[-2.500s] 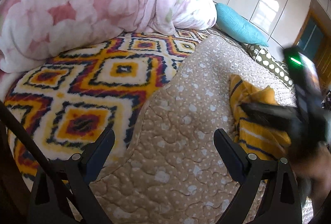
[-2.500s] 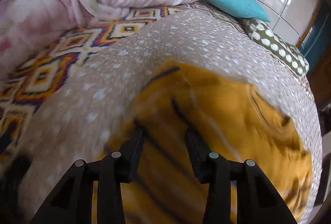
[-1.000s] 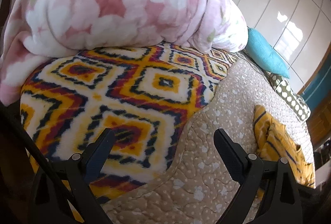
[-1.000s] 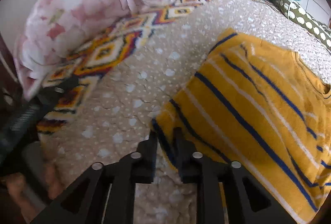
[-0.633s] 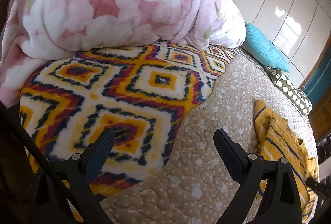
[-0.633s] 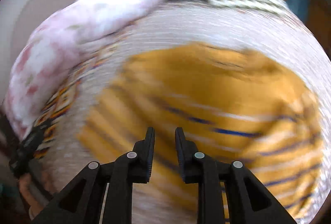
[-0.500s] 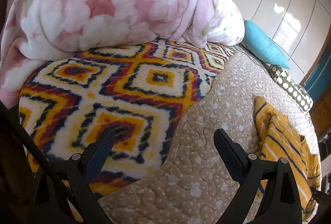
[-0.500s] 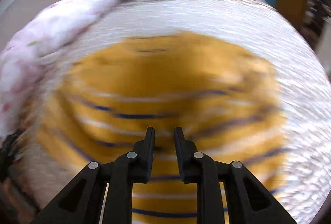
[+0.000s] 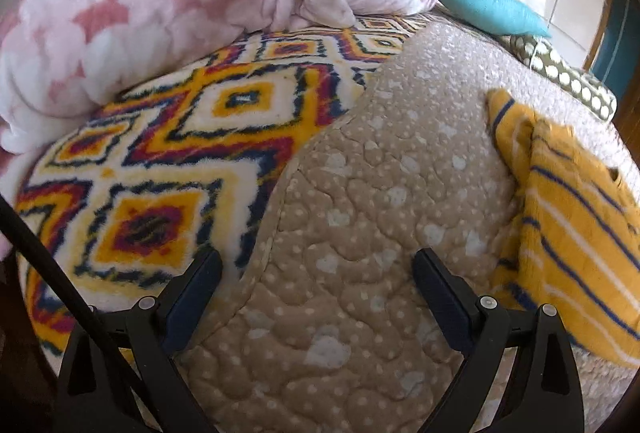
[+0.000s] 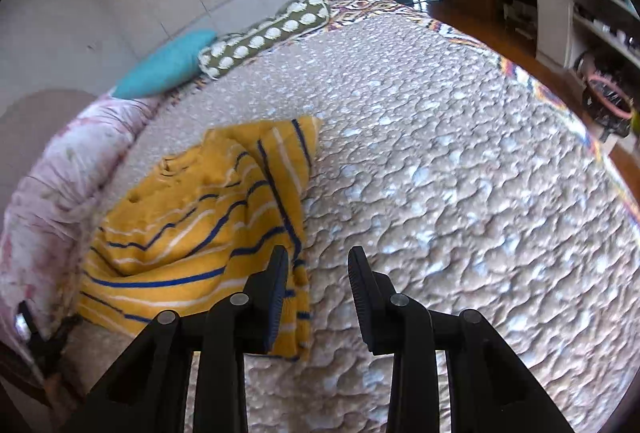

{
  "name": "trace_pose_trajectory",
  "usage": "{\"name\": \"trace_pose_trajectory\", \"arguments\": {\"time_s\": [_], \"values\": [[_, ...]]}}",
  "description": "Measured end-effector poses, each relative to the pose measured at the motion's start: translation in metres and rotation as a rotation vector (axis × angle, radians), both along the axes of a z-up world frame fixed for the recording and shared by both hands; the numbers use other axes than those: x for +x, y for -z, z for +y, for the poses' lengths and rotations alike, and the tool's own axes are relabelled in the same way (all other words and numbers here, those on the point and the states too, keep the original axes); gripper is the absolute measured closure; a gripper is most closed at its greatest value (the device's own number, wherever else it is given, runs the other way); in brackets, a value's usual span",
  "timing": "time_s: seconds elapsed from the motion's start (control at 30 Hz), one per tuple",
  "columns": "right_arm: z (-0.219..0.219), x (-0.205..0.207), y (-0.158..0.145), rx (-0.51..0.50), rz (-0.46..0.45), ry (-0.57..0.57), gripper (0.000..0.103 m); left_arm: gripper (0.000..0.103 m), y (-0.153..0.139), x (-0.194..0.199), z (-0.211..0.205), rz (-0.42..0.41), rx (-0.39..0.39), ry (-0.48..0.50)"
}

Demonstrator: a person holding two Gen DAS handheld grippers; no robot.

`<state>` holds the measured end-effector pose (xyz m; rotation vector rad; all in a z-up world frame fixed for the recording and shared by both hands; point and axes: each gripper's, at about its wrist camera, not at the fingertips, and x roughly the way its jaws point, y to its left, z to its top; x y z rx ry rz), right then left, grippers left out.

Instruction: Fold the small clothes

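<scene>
A small mustard-yellow top with blue and white stripes (image 10: 200,233) lies partly folded on the beige quilted bedspread (image 10: 440,193). In the left wrist view the top (image 9: 572,225) lies at the right edge. My right gripper (image 10: 318,269) is open and empty; its left finger sits at the top's right edge, just above the quilt. My left gripper (image 9: 316,277) is wide open and empty, over bare quilt (image 9: 360,233) to the left of the top.
A pink floral duvet (image 9: 180,1) is bunched at the bed's far left on a diamond-patterned blanket (image 9: 180,153). A teal pillow (image 9: 484,5) and a dotted green pillow (image 10: 264,33) lie at the head. White shelves (image 10: 580,13) and wooden floor lie beyond the bed's right side.
My right gripper let go of the top's hem, opened, and swung to the top's right side. My left gripper moved a little closer to the top, still open.
</scene>
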<state>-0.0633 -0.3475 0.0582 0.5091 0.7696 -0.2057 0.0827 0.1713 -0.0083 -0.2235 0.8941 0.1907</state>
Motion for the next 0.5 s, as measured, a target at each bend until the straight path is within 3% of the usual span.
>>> {"name": "trace_pose_trajectory", "arguments": {"time_s": [0.1,0.27,0.5], "values": [[0.0,0.001,0.02,0.028,-0.011,0.0,0.068,0.006,0.002,-0.001,0.0,-0.006,0.002,-0.004],[-0.02,-0.006,0.057,0.215,-0.098,0.027,0.068,0.005,0.002,-0.002,0.003,-0.004,-0.006,0.003],[-0.043,-0.018,0.074,0.385,-0.213,0.03,0.07,0.003,0.004,0.004,-0.002,0.018,0.017,0.004]]}}
